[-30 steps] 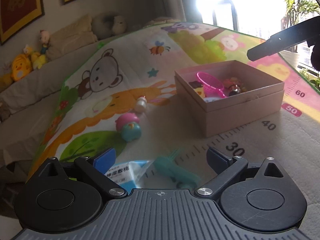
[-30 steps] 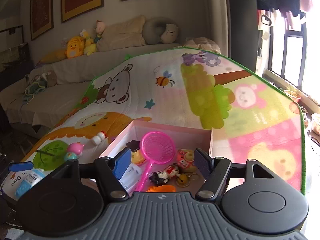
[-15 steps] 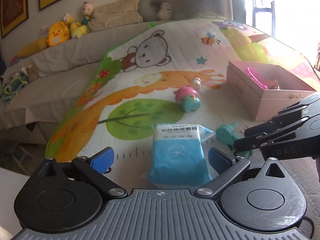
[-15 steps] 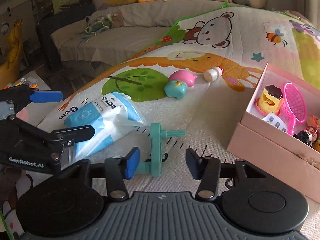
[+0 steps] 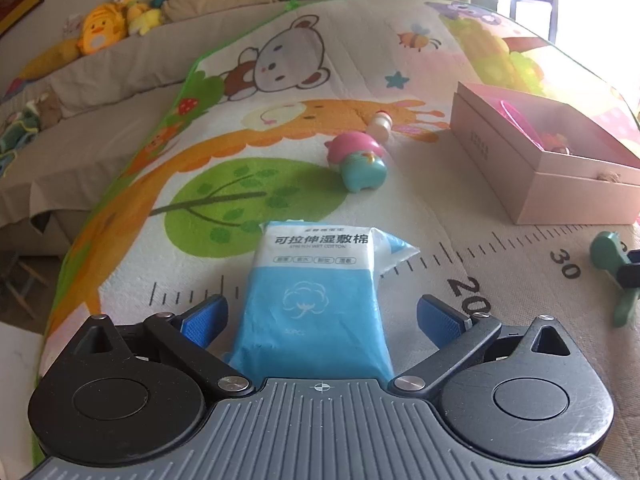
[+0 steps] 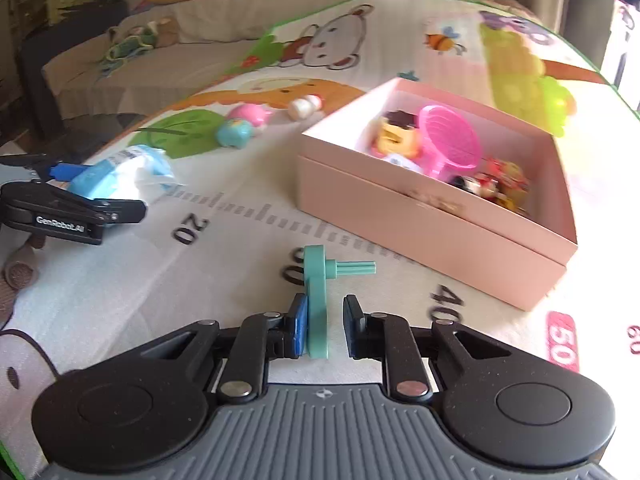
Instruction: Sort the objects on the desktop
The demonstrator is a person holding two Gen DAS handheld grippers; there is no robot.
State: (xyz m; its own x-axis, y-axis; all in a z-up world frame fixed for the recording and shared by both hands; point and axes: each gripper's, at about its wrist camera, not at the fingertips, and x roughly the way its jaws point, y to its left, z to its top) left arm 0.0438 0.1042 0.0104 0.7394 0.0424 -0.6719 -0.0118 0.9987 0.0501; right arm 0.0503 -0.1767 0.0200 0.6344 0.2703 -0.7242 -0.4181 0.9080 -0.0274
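A blue and white wet-cotton pack (image 5: 316,296) lies on the play mat. My left gripper (image 5: 320,316) is open, with its blue pads either side of the pack and not touching it. The right wrist view has that gripper (image 6: 100,190) at the left. A teal plastic toy (image 6: 316,300) with a peg lies by the printed ruler. My right gripper (image 6: 326,328) is closing on its flat arm: the left pad is against it, and the right pad is a sliver away. In the left wrist view the teal toy (image 5: 608,248) is at the right edge.
An open pink box (image 6: 420,216) holding a pink net and several small toys stands right of the teal toy; the left wrist view has the box (image 5: 520,168) at right. A pink and teal figurine (image 5: 360,164) and a small white bottle (image 5: 379,126) lie farther back. Sofa with plush toys behind.
My right gripper came away from over the box, dropped to the teal toy and narrowed its jaws around it. My left gripper moved in lower over the cotton pack.
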